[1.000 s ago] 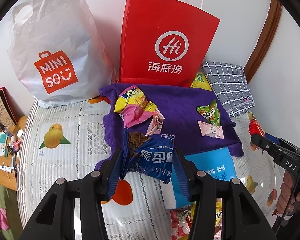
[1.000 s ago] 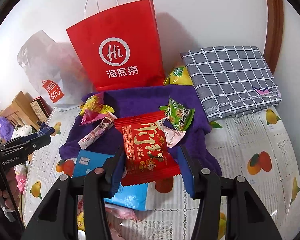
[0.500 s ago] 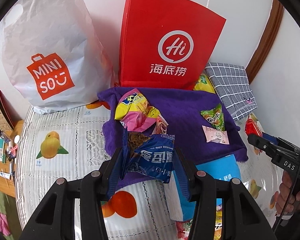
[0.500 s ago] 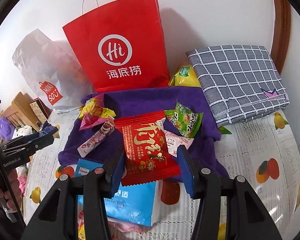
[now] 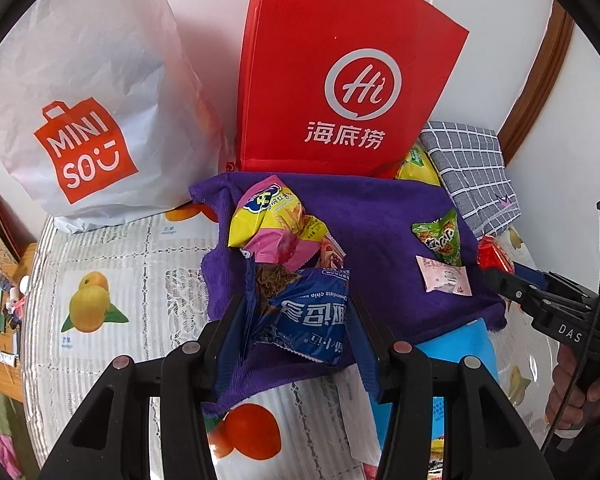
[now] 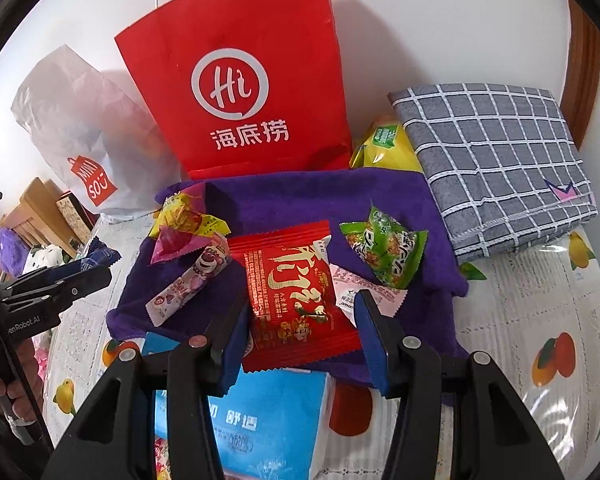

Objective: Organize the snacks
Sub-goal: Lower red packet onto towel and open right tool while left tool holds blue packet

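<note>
Left wrist: left gripper [image 5: 300, 326] clamped on blue cookie packet [image 5: 306, 322], held above purple towel [image 5: 380, 208]; light, crinkly, contents likely fragile; grip edges.

Right wrist: right gripper [image 6: 302, 334] clamped on red snack packet [image 6: 296, 296], over towel; thin, slippery film; pinch sides.

My left gripper [image 5: 298, 320] sits at bottom centre of the left wrist view, black arms running up from the lower edge, blue pads closed in on a blue snack packet [image 5: 304, 320] from both sides; packet's pinched & crumpled btwn them. Same gripper shows at mid-left edge of the right wrist view, side-on, w/ my left hand [image 6: 4, 396] below it at lower left. My right gripper [image 6: 302, 320] is bottom centre of its own view, pads clamped on a red snack packet [image 6: 296, 296]. From the left wrist view it's at the right edge, my right hand [image 5: 580, 396] wrapped round the handle, lower right.
</note>
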Action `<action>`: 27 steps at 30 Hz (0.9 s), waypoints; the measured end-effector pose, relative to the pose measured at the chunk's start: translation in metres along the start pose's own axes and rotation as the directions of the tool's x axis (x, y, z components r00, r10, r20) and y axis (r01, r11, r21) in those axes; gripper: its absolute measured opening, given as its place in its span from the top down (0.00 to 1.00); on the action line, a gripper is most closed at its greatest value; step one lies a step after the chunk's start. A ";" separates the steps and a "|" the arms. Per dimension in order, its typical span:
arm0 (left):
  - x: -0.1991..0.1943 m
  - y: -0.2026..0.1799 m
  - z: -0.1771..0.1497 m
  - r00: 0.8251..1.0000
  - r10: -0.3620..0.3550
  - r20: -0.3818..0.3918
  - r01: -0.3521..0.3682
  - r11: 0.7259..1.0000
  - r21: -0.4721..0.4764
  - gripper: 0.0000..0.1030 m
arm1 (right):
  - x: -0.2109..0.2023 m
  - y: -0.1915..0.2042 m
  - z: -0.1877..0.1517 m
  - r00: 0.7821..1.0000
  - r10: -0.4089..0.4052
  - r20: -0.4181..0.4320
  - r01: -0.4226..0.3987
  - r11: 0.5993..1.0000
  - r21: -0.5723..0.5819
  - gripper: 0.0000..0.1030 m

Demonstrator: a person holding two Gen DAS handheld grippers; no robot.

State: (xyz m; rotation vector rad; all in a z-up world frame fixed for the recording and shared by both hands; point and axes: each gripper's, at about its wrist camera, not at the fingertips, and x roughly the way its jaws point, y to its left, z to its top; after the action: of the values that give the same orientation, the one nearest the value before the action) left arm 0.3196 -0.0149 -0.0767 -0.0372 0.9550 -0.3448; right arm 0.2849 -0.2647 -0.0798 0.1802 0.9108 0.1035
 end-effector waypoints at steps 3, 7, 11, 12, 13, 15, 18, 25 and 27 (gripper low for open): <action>0.006 0.001 0.001 1.000 -0.003 -0.005 0.003 1.000 0.003 0.54 | 0.009 -0.001 0.002 1.000 0.003 -0.011 -0.003 1.000 0.002 0.51; 0.012 0.006 0.000 1.000 -0.021 -0.002 0.021 1.000 -0.009 0.54 | 0.019 -0.003 0.004 1.000 0.003 -0.020 -0.003 1.000 0.003 0.51; 0.023 0.010 -0.001 1.000 -0.021 -0.022 0.021 1.000 -0.022 0.54 | 0.030 -0.005 0.006 0.999 0.005 -0.034 -0.005 1.000 0.000 0.51; 0.025 0.011 -0.001 0.999 -0.021 -0.025 0.021 1.000 -0.024 0.54 | 0.033 -0.005 0.006 0.999 0.004 -0.039 -0.004 1.000 -0.001 0.51; 0.027 0.011 0.000 0.999 -0.024 -0.026 0.024 0.999 -0.026 0.54 | 0.036 -0.005 0.006 0.999 0.004 -0.044 -0.005 1.000 -0.003 0.51; 0.028 0.011 0.001 0.999 -0.036 -0.026 0.035 0.999 -0.029 0.54 | 0.042 -0.006 0.006 0.999 0.005 -0.051 -0.005 1.000 -0.006 0.51; 0.032 0.007 0.005 0.999 -0.032 -0.025 0.032 0.999 -0.022 0.54 | 0.047 -0.008 0.006 0.998 0.008 -0.061 -0.009 1.000 -0.005 0.51; 0.039 0.006 0.010 0.999 -0.031 -0.024 0.030 0.999 -0.020 0.54 | 0.060 -0.011 0.011 0.997 0.006 -0.077 -0.007 1.000 -0.012 0.51; 0.043 0.008 0.010 0.999 -0.034 -0.030 0.034 0.999 -0.028 0.54 | 0.063 -0.011 0.012 0.997 0.003 -0.080 -0.004 1.000 -0.015 0.51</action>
State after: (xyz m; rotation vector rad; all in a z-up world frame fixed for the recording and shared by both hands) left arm 0.3527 -0.0220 -0.1068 -0.0740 0.9899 -0.3642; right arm 0.3333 -0.2662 -0.1234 0.1641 0.9895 0.1214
